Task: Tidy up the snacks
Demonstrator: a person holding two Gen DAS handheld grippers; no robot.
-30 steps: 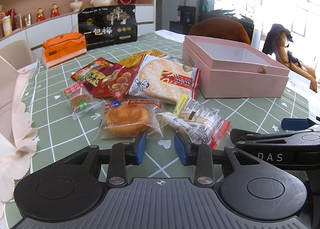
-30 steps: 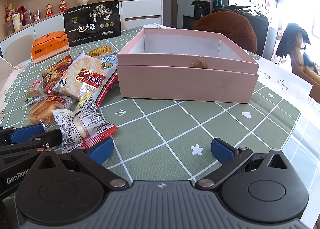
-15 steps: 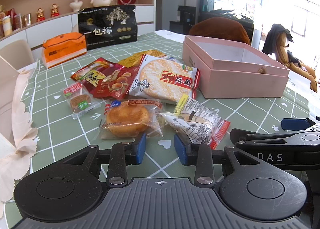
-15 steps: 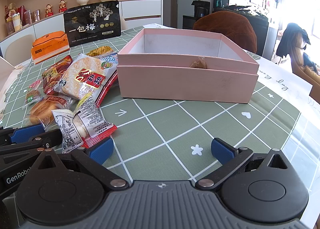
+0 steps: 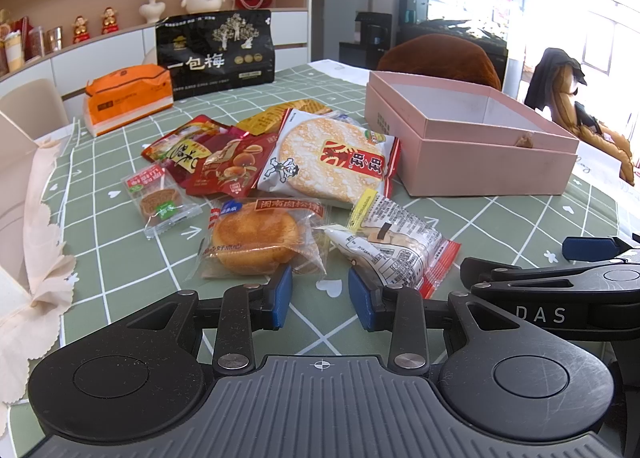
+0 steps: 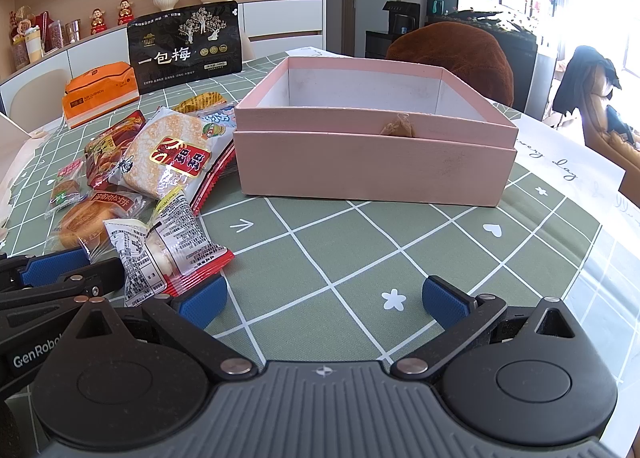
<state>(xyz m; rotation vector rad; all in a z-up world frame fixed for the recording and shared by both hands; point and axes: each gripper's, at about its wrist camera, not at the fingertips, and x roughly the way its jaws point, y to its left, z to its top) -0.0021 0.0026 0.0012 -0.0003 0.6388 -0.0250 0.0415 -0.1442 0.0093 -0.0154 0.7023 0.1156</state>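
Several snack packets lie on the green checked tablecloth (image 5: pixel 120 282): a round cake in clear wrap (image 5: pixel 256 238), a white and red packet (image 5: pixel 394 248), a big rice cracker pack (image 5: pixel 332 156) and red packets (image 5: pixel 228 166). An open pink box (image 6: pixel 372 150) stands to their right and looks empty. My left gripper (image 5: pixel 320 298) is empty, its jaws a narrow gap apart, just short of the cake and the white packet. My right gripper (image 6: pixel 324 300) is wide open and empty on the cloth before the box, with the white packet (image 6: pixel 168 250) by its left finger.
A black standing bag (image 5: pixel 216 52) and an orange tissue pack (image 5: pixel 128 96) stand at the table's far side. A small wrapped biscuit (image 5: pixel 160 202) lies left of the cake. A pale paper piece (image 5: pixel 36 218) lies at the left edge. Chairs stand behind the table.
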